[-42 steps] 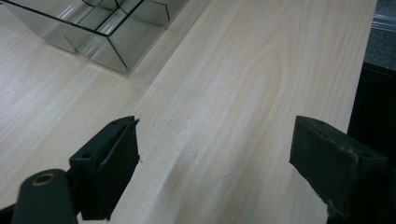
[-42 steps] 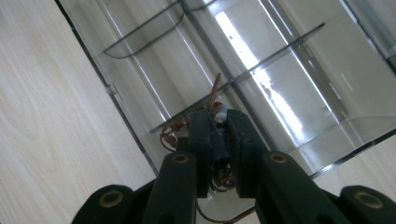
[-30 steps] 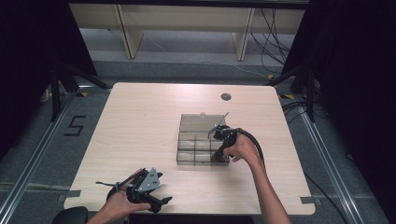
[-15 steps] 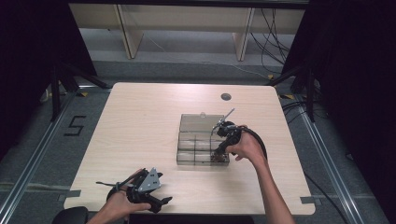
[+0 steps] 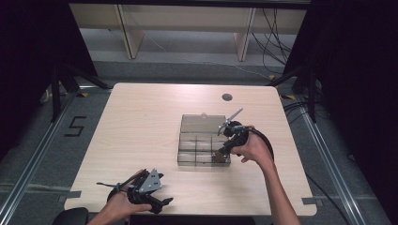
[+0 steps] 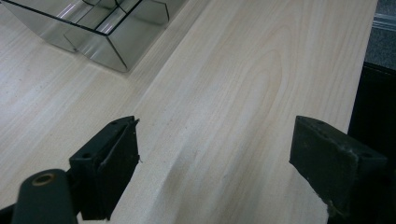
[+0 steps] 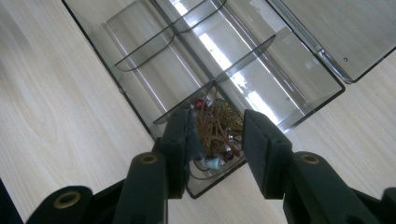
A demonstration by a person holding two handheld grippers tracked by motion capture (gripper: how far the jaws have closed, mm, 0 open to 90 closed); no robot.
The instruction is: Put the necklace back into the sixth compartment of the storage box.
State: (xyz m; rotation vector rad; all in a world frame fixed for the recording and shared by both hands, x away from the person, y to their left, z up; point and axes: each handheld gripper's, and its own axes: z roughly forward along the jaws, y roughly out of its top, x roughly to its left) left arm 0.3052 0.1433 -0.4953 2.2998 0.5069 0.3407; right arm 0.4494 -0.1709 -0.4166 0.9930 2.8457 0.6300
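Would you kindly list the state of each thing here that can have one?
Clear plastic box: open, lid lying flat behind it.
Corner compartment: holds a tangle of brown cord and beads; the other compartments look empty.
Left hand-held gripper: open, low over bare table.
Right hand-held gripper: partly open, jaws either side of the tangle.

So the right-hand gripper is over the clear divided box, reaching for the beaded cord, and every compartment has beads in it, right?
Not quite. The right gripper does hang over the clear divided box, jaws apart around the beaded cord, but the beads lie in one corner compartment; the other compartments in sight look empty. The right gripper view shows this.
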